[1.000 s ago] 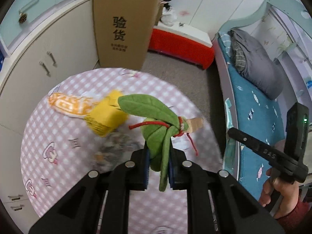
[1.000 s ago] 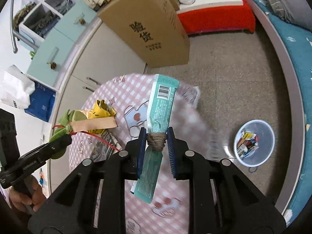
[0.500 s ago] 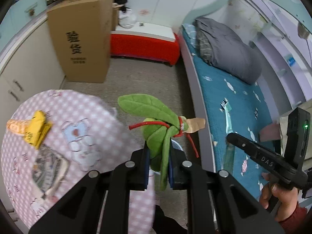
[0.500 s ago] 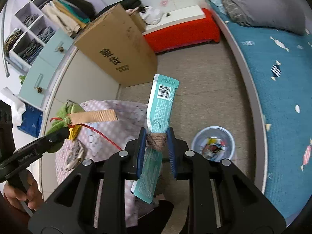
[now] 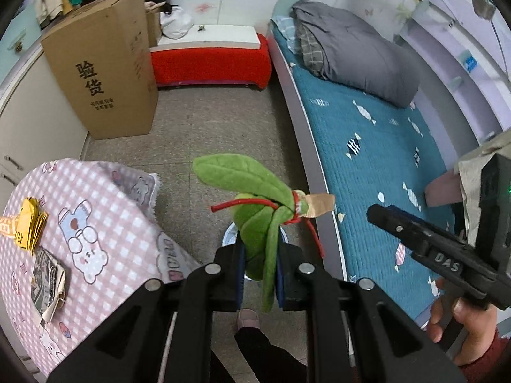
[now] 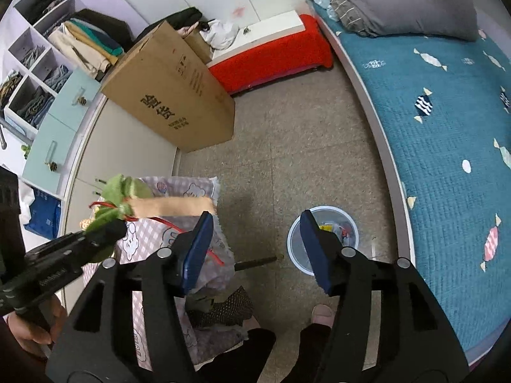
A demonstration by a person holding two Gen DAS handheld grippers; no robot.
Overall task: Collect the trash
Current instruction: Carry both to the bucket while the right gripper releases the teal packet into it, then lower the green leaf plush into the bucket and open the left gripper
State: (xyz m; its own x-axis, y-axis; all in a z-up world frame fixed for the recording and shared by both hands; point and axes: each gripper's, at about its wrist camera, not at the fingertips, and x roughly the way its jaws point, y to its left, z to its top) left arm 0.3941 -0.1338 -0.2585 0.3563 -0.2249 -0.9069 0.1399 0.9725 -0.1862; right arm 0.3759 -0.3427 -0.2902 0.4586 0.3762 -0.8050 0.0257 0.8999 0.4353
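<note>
My left gripper is shut on a green leaf bundle tied with red string and a tan tag, held in the air beyond the table edge, above the floor. It also shows in the right wrist view. My right gripper is open and empty, above a small translucent trash bin on the floor that holds several wrappers. The bin is mostly hidden behind the bundle in the left wrist view. A yellow wrapper and a crumpled paper lie on the table.
The round table with a pink checked cloth is at the left. A large cardboard box stands by the cabinets. A bed with a teal cover runs along the right. A red bench stands at the back.
Both grippers swung from over the table to over the floor. My right gripper opened and the teal wrapper it held is gone from it. The left still holds the bundle.
</note>
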